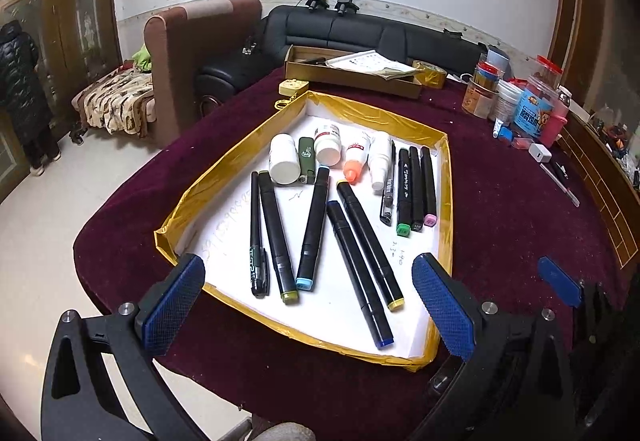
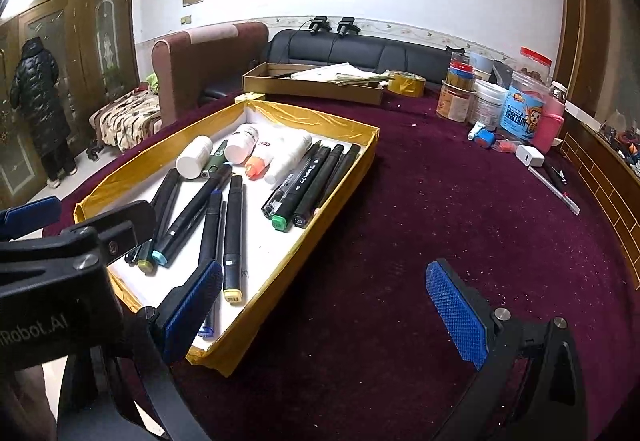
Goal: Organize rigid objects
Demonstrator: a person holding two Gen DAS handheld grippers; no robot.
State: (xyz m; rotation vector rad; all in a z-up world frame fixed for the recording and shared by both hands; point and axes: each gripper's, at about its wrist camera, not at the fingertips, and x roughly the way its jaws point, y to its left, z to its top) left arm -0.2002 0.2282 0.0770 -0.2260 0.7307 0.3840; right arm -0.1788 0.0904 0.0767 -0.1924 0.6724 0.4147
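Markers [image 1: 312,229] and bottles [image 1: 284,159] are kept in the tray [image 1: 224,177], three markers aligned at its right wall, presumably sorted. Left gripper [image 1: 312,305] and right gripper [image 2: 324,305] are held spread, empty, near the tray's front edge.

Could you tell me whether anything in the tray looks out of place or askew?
Yes. In the tray, three markers lie neatly side by side on the right, but the five markers in the middle splay at different angles. Nothing looks spilled or broken. Both grippers are open and empty.
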